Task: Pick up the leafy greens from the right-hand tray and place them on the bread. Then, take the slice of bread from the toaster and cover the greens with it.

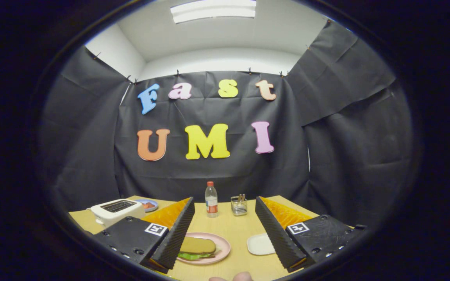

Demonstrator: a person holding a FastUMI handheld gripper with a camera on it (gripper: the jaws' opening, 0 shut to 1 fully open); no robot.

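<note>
My gripper (225, 218) is open, its two black ribbed fingers (176, 234) spread wide above the wooden table (233, 230) with nothing between them. Below, close to the left finger, a pink plate (222, 246) holds a slice of bread (198, 246) lying on top of leafy greens (189, 256); what lies beneath the greens is hidden. A white toaster (116, 210) stands at the left beyond the left finger. A small white tray (260, 244) rests beside the right finger, nothing on the part I can see.
A plastic bottle with a red cap (211, 200) and a wire holder with cutlery (239, 205) stand at the table's far edge. A blue plate with something red (149, 204) sits behind the toaster. A fingertip (233, 277) shows at the near edge.
</note>
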